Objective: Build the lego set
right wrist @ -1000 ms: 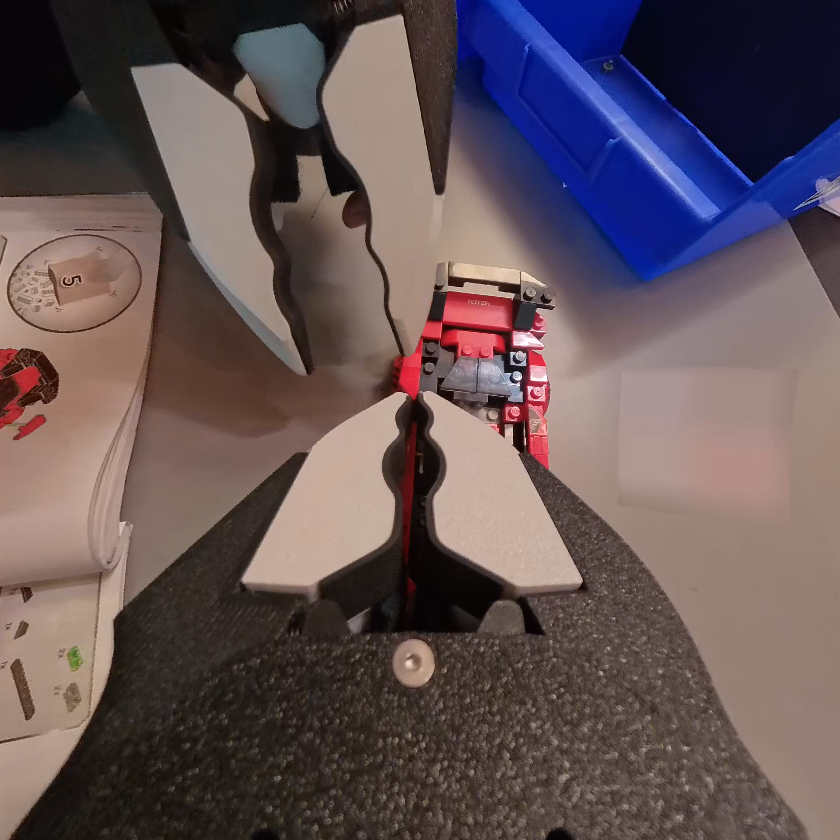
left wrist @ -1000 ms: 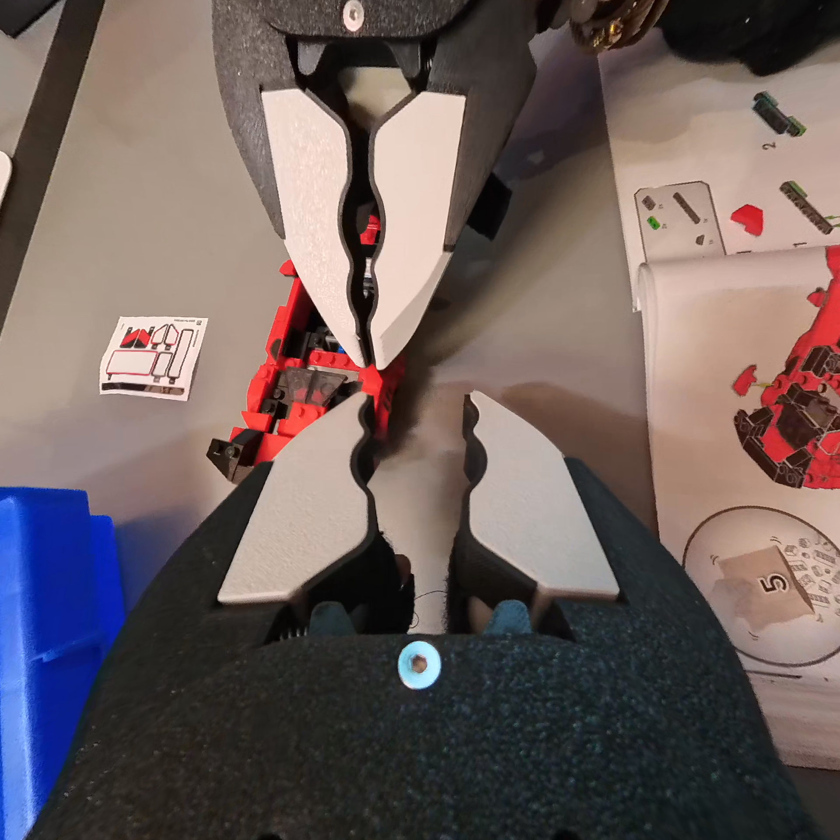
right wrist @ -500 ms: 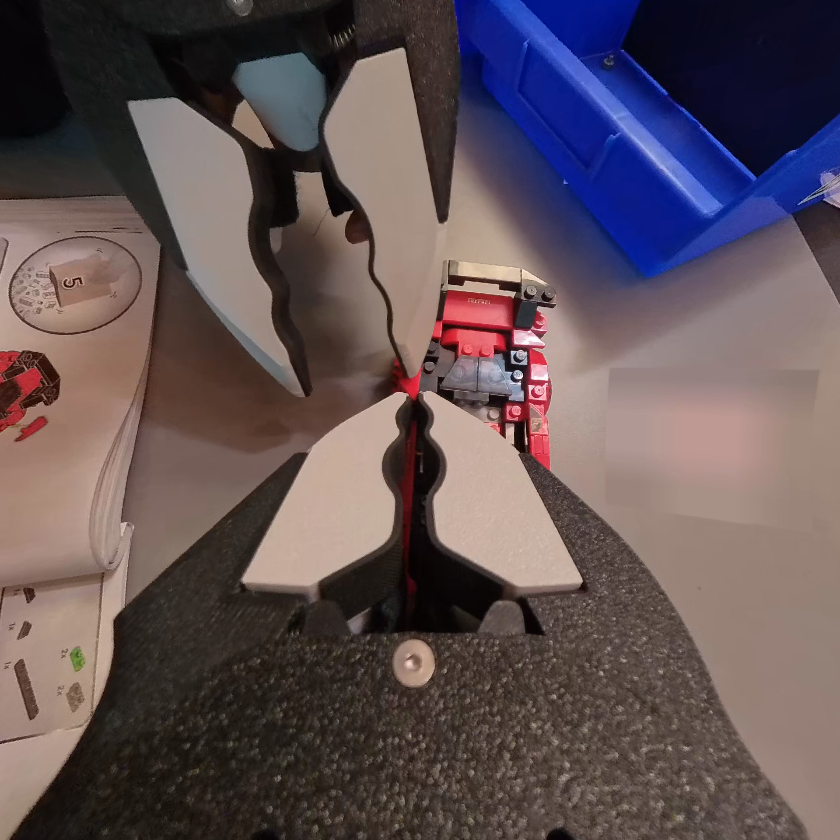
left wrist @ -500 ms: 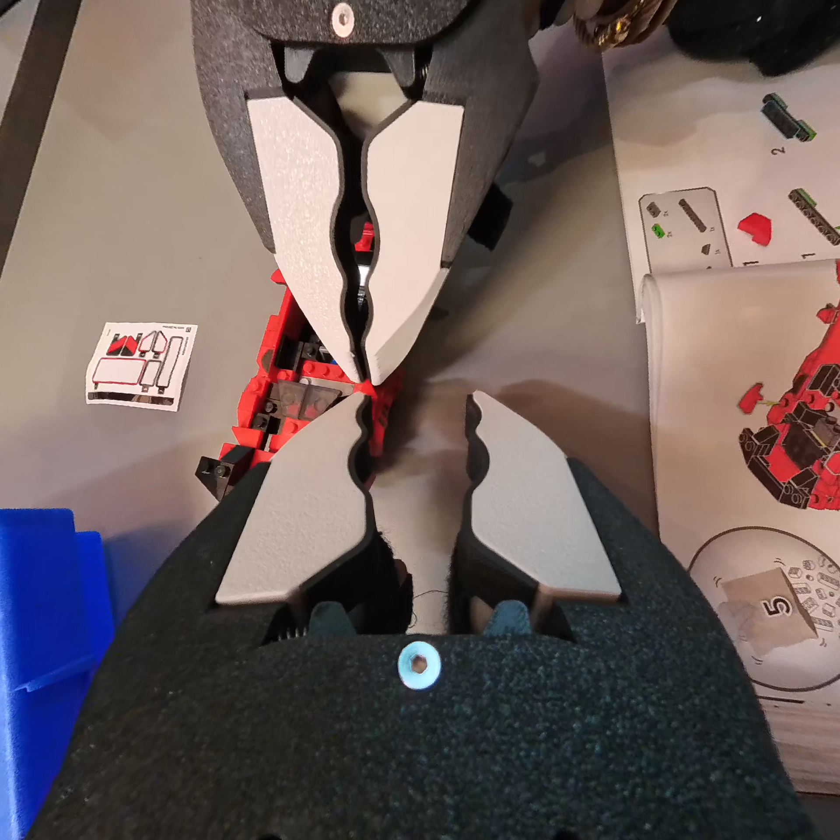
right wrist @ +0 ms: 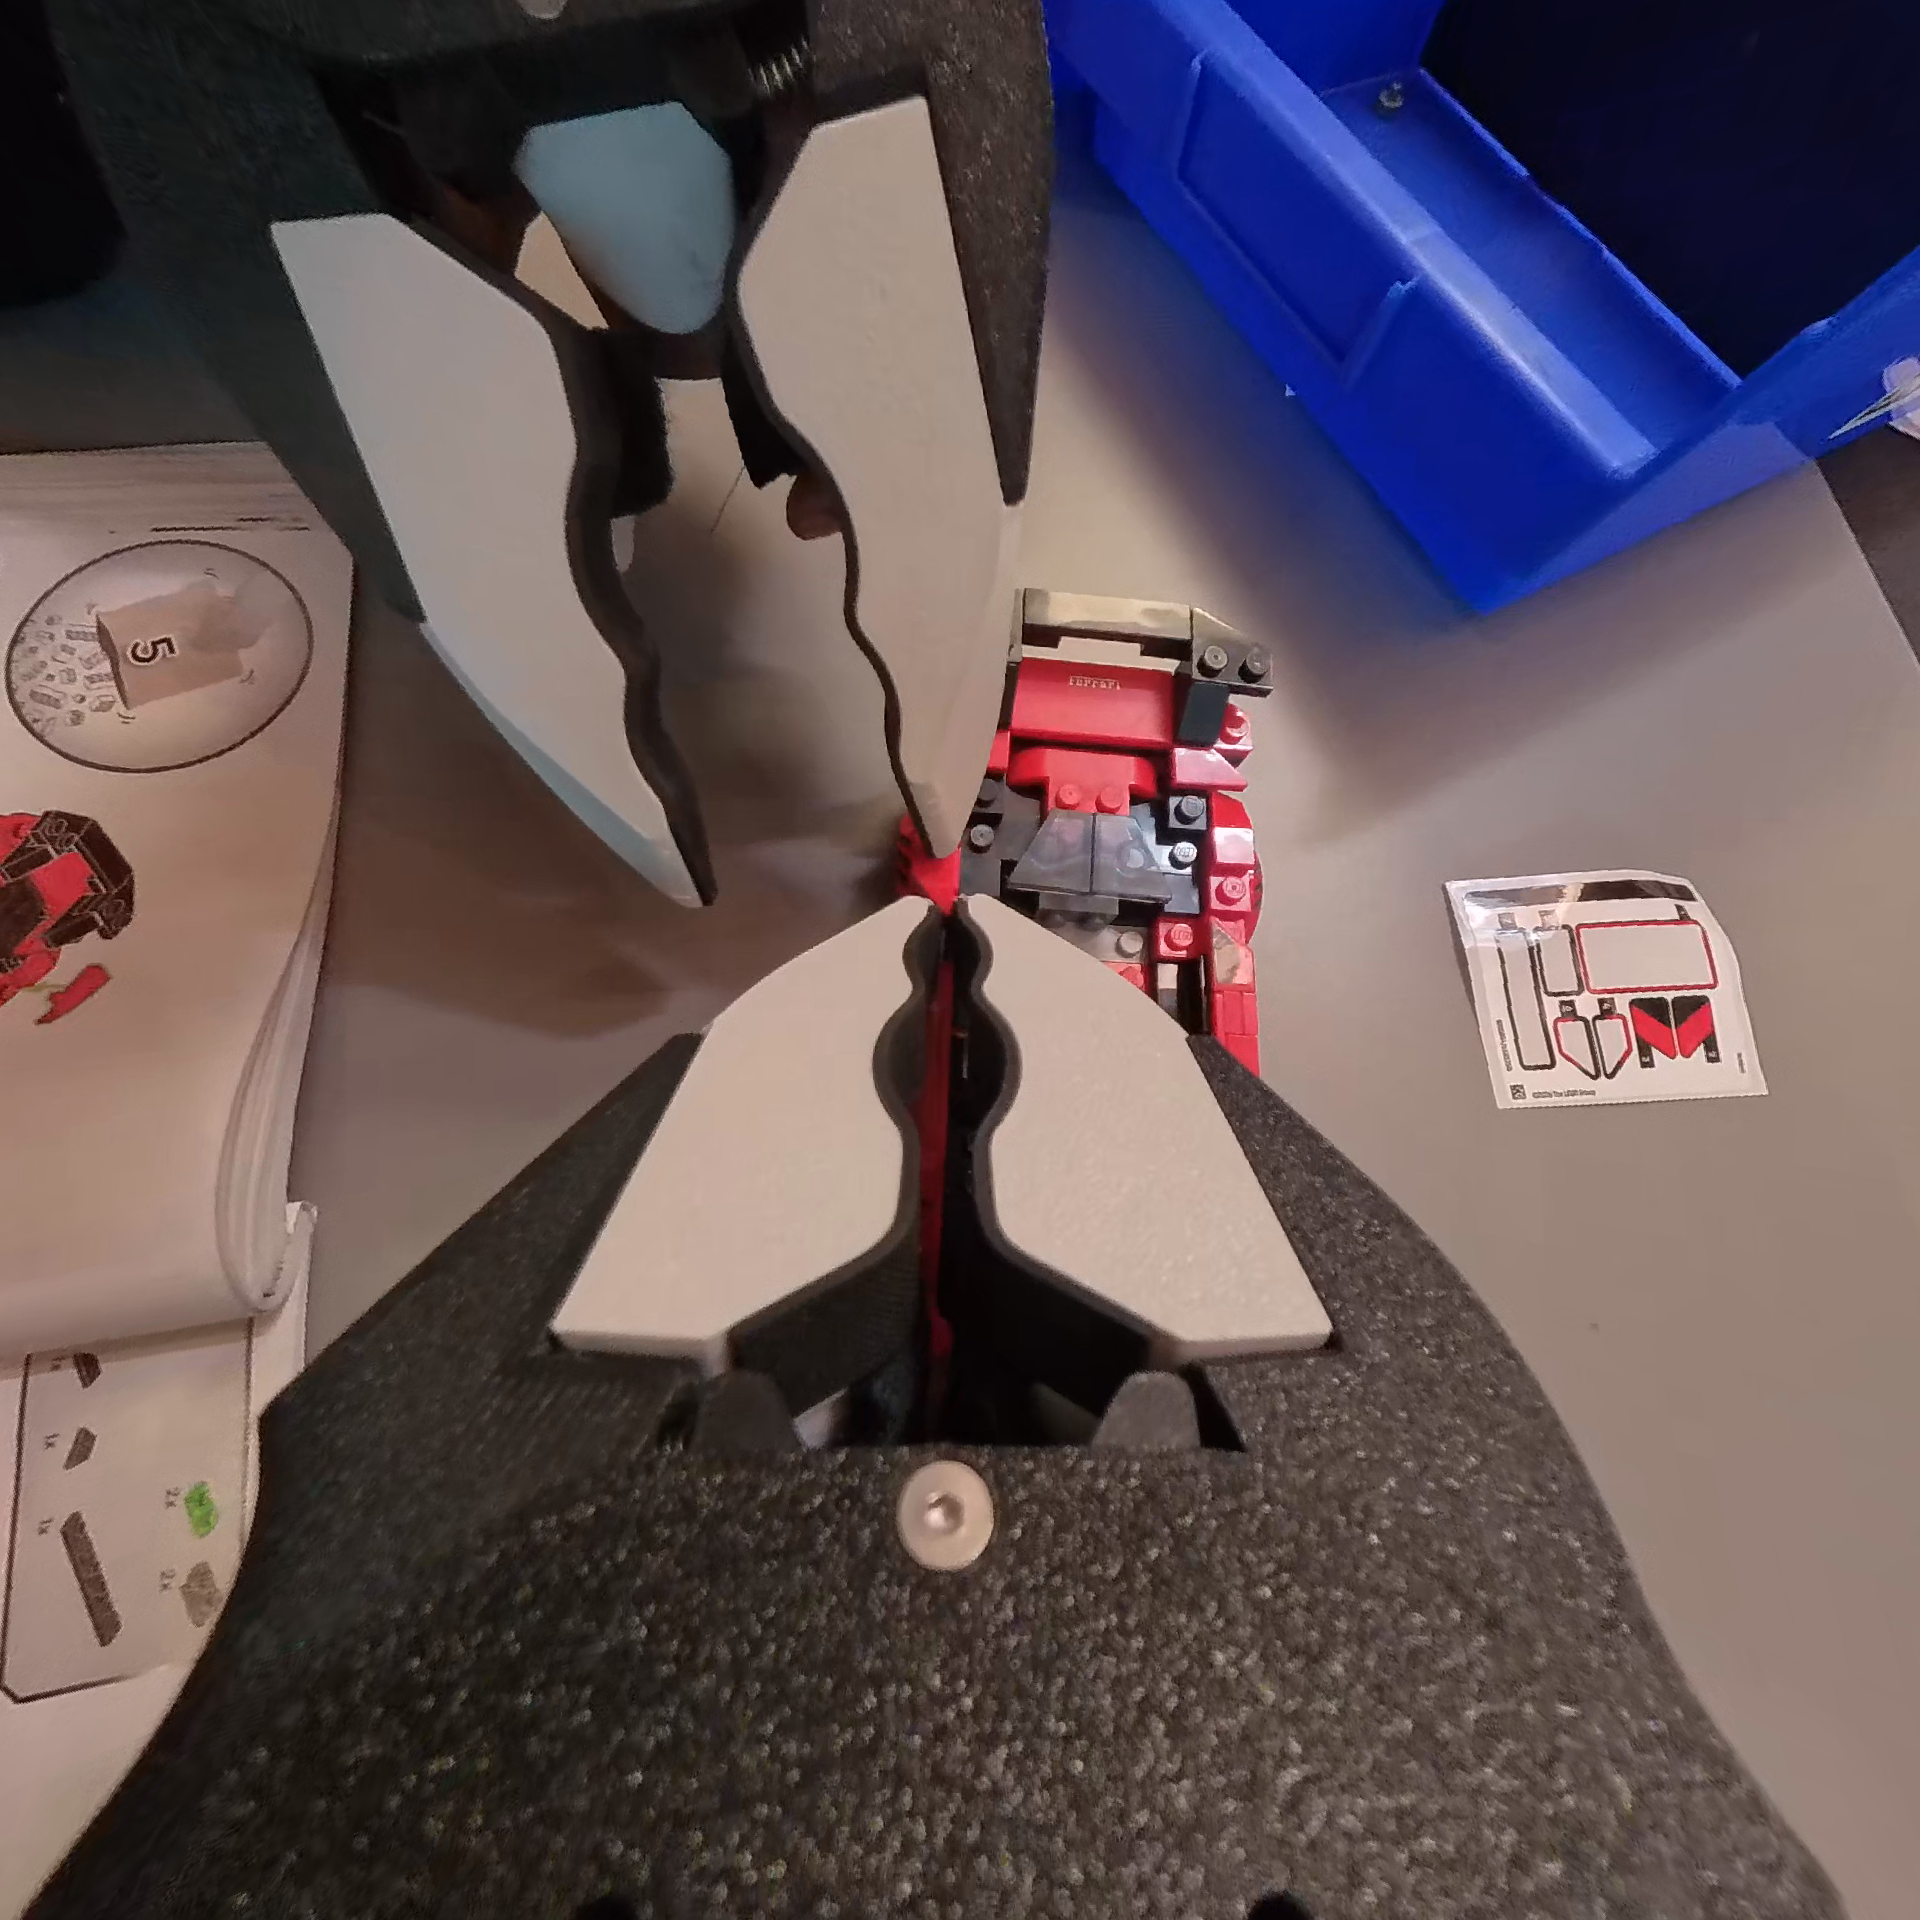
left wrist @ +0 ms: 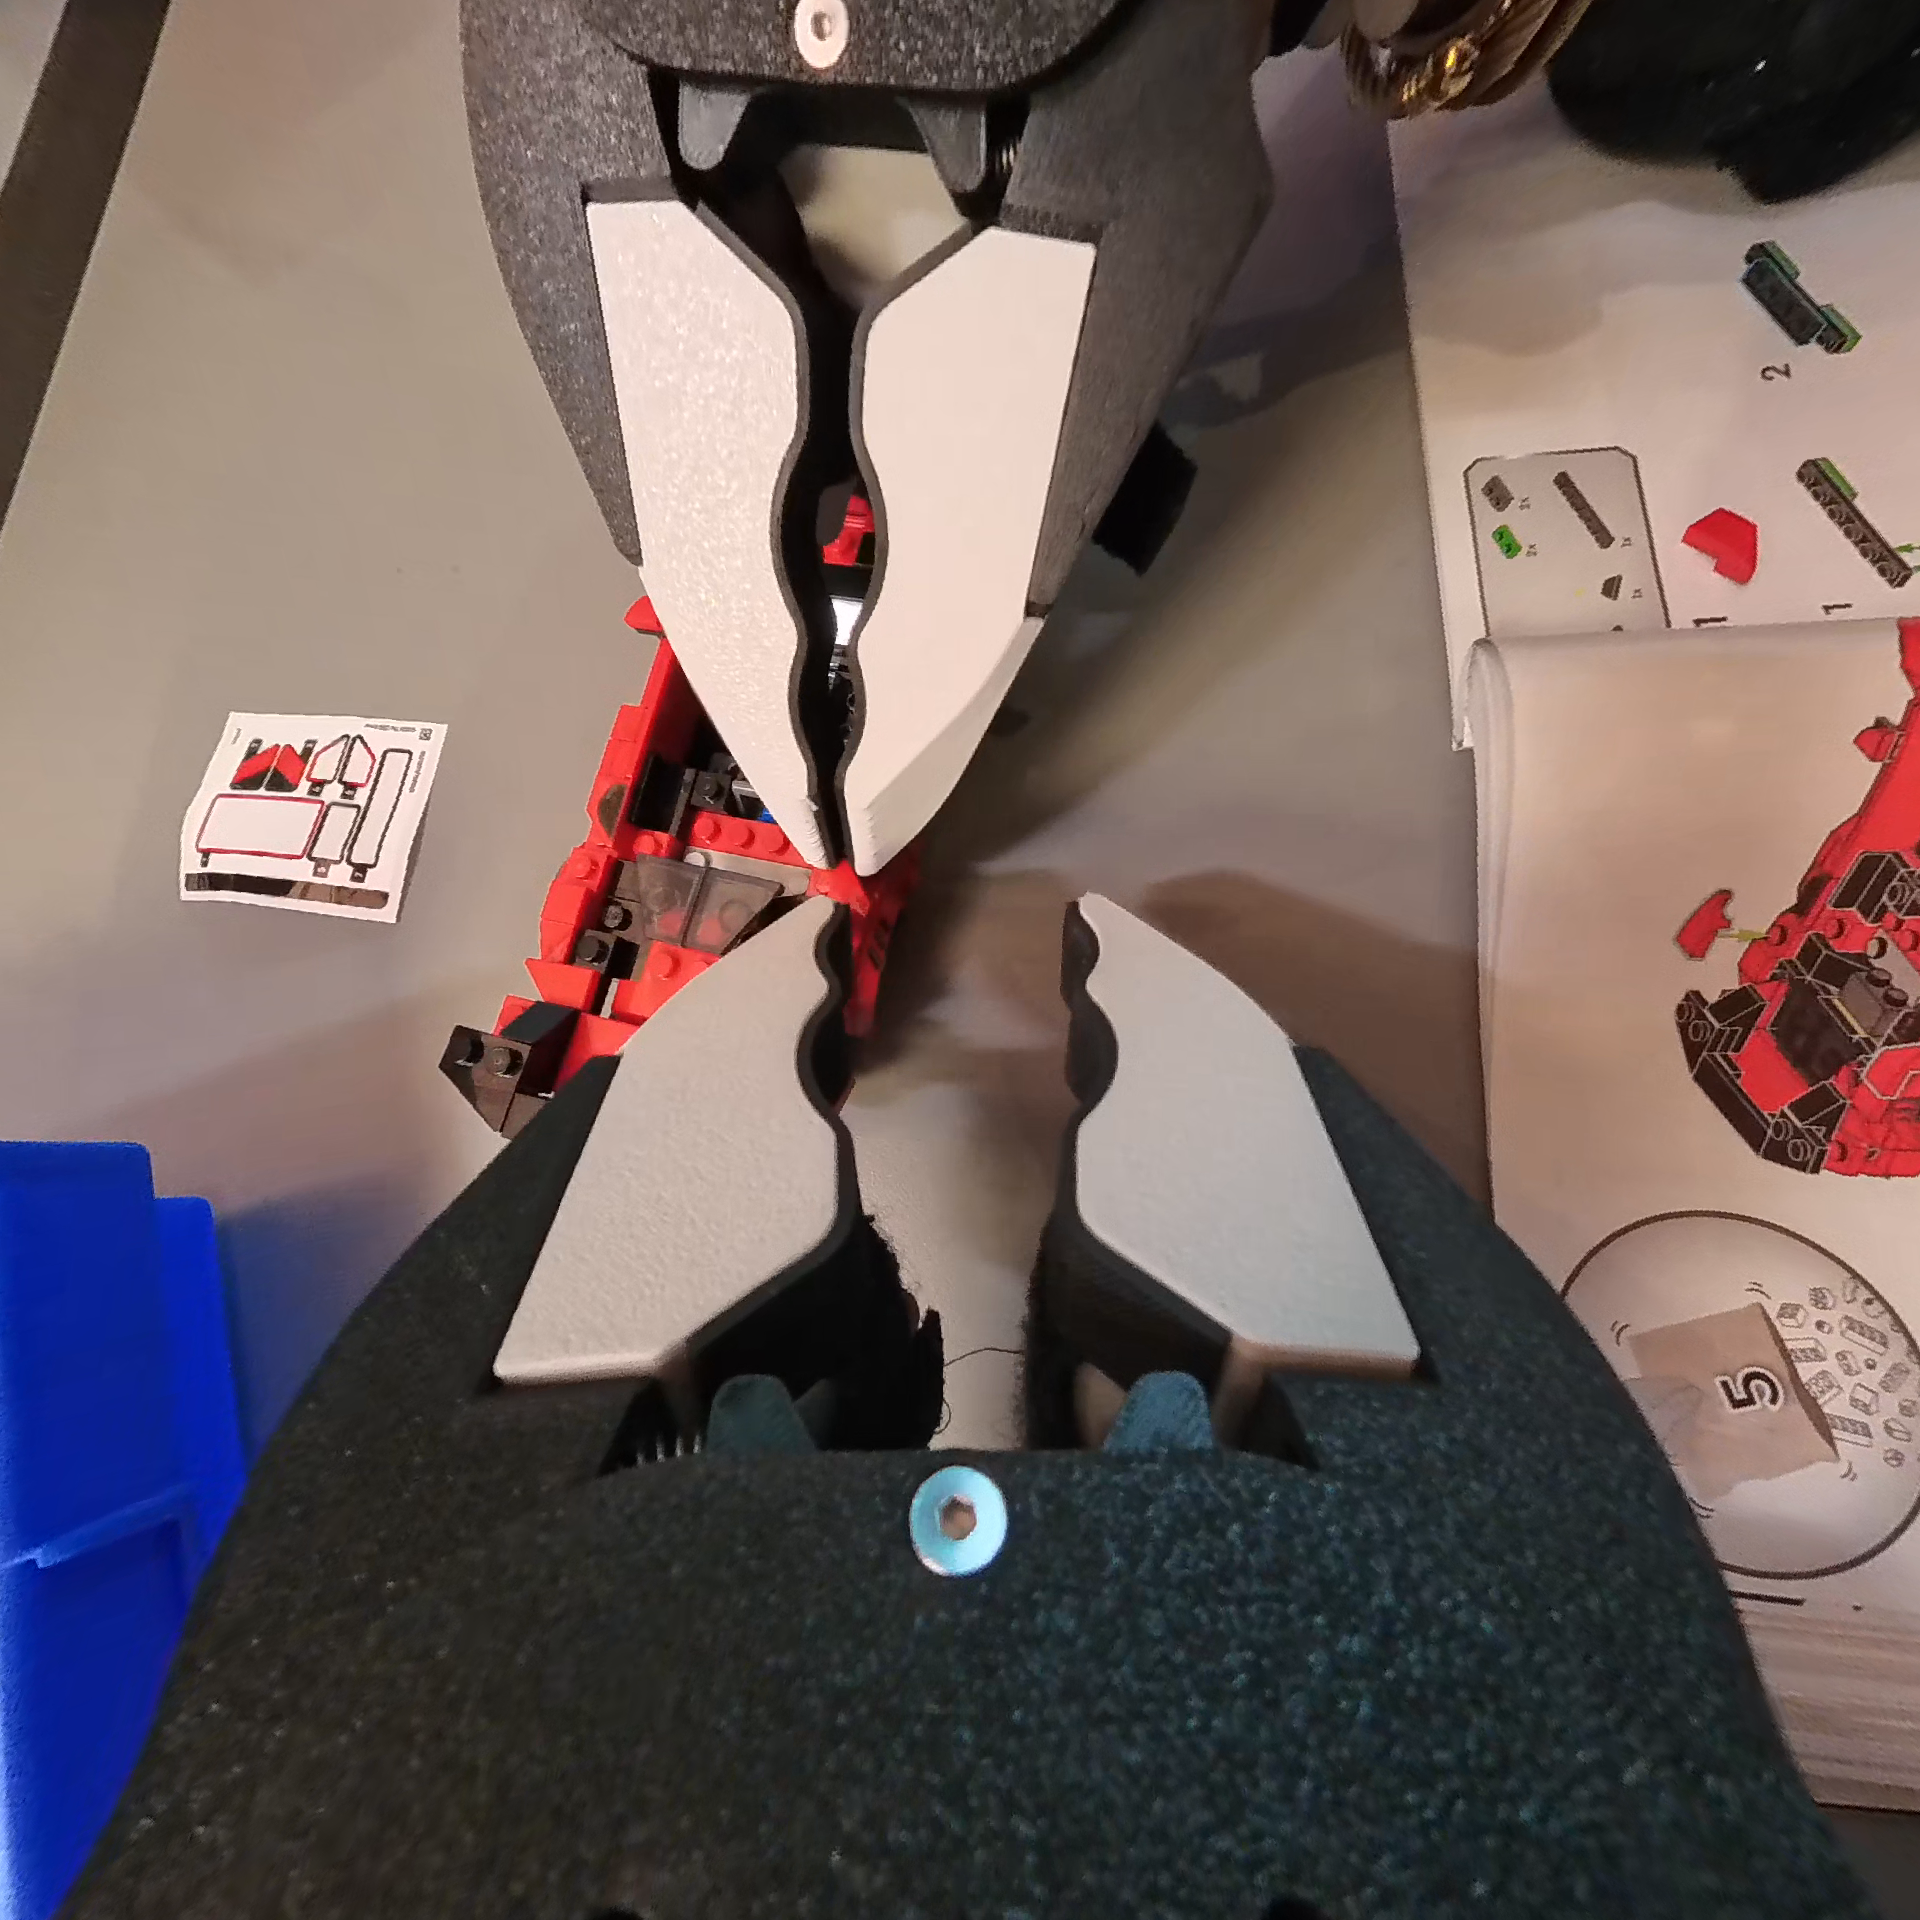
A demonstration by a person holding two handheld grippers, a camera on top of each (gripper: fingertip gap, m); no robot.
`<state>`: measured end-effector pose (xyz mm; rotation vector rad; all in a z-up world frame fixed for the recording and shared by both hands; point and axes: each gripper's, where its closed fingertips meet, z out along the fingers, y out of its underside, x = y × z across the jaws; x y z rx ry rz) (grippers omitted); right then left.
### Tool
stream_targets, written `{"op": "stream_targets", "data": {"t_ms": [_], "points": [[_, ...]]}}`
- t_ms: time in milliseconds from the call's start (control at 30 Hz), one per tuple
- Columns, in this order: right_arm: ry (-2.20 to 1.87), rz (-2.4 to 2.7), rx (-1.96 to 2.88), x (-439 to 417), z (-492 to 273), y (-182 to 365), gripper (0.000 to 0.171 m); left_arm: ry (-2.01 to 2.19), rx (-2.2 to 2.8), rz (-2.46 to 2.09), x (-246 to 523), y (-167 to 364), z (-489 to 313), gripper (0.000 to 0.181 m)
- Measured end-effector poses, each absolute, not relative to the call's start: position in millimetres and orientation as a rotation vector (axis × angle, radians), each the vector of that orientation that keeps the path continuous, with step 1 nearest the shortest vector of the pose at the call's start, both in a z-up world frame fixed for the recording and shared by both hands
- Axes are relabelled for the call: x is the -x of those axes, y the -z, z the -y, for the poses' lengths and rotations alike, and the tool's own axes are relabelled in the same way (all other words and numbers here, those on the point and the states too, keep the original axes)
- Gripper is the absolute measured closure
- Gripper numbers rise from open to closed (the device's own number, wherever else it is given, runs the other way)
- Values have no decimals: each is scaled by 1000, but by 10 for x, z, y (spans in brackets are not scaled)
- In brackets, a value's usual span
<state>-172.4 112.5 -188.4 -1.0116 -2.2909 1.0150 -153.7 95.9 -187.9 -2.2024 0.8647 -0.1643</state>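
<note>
A part-built red and black lego car (left wrist: pixel 665 925) lies on the grey table; it also shows in the right wrist view (right wrist: pixel 1122 769). My right gripper (right wrist: pixel 945 912) is shut on a thin red lego piece (right wrist: pixel 938 1023) at the car's near side edge. In the left wrist view the right gripper (left wrist: pixel 836 854) points down from the top, with the red piece (left wrist: pixel 847 885) at its tips. My left gripper (left wrist: pixel 956 912) is open and empty. Its left fingertip (left wrist: pixel 826 930) touches the red piece, tip to tip with the right gripper. The left gripper also shows in the right wrist view (right wrist: pixel 816 868).
An open instruction booklet (left wrist: pixel 1662 831) lies right of the car in the left wrist view and also shows in the right wrist view (right wrist: pixel 156 935). A sticker sheet (left wrist: pixel 312 821) lies on the car's other side. A blue bin (right wrist: pixel 1455 312) stands behind the car. A dark object (left wrist: pixel 1714 104) sits at the far corner. The tips of both grippers are at nearly the same place.
My left gripper has come a little closer, and its fingertip now meets the right gripper's tips at the red piece. The right gripper stays shut. The car has not moved.
</note>
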Motion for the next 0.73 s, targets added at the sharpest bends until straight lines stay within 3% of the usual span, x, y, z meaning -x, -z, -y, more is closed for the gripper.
{"op": "stream_targets", "data": {"t_ms": [733], "points": [[-920,2204,1053,1799,-1202,1828,167,204,2201,-820,1578,1859,-974,139]]}}
